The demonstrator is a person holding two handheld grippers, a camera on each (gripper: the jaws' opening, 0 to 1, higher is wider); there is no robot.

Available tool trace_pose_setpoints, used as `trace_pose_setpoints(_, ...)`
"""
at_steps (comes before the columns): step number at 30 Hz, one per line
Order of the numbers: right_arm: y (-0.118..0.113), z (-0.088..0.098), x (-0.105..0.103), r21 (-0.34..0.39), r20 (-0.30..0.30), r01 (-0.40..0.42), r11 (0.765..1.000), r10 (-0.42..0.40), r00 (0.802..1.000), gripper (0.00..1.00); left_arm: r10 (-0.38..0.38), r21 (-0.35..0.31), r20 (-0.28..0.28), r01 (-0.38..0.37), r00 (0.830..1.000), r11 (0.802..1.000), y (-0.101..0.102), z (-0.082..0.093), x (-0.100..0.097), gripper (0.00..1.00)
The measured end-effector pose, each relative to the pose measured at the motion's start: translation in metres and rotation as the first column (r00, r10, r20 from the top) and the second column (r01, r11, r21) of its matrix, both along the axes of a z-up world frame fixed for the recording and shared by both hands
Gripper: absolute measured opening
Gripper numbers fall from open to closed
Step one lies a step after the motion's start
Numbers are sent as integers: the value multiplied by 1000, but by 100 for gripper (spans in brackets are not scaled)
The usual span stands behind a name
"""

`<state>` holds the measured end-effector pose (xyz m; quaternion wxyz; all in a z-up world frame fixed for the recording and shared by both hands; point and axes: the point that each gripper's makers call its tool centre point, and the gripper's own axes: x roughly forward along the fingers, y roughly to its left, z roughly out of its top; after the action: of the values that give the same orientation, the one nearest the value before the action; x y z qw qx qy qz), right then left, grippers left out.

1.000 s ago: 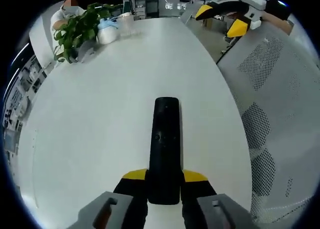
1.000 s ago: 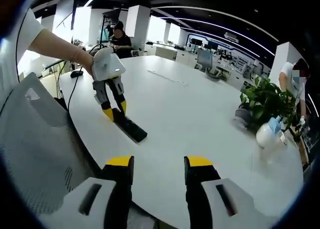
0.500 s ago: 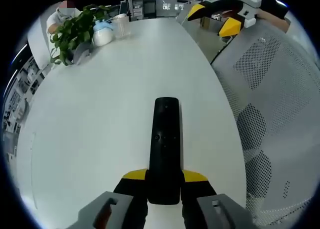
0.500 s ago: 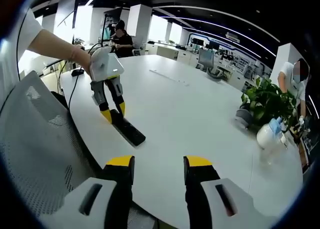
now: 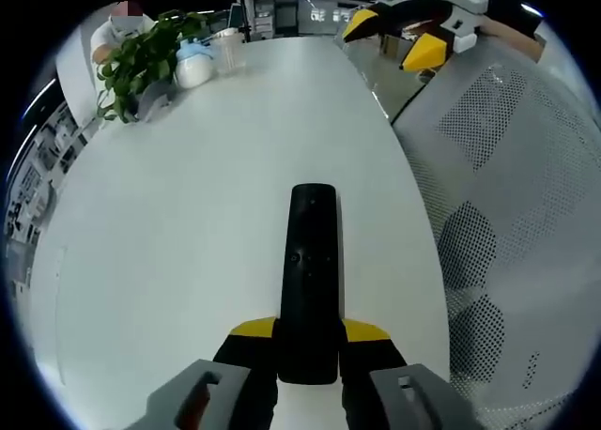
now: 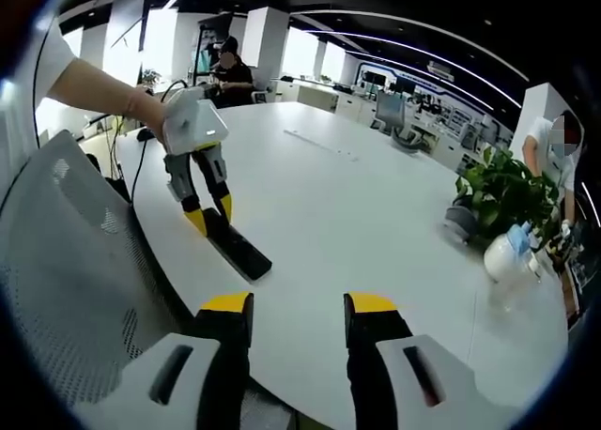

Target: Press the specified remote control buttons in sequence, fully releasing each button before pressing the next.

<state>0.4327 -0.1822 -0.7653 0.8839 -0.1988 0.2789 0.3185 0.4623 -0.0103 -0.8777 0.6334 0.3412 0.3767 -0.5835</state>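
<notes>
Left gripper (image 5: 308, 341) clamps black remote (image 5: 311, 270); right gripper (image 6: 299, 310) agape, empty; no legible writing.

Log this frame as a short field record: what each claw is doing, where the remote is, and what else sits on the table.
left claw: shut on the remote control, gripping its near end
right claw: open, holding nothing, apart from the remote
remote control: black, long, far end towards the table's middle, near the table edge
table: white, rounded
far end of table: potted plant, white spray bottle
beside table: grey mesh chair
</notes>
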Motion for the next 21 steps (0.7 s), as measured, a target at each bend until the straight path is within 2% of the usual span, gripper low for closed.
trace_pose_setpoints(17,2,-1,-2,-3,-6,-14,1000,14,1000,39,87,-9,3,-87,996,996,-3,0,-10,24)
trace_pose_setpoints(21,2,-2,-3,-7,-9,-19,1000,19,1000,39,140,-13,5,-140,990,990,-3,0,-11,24)
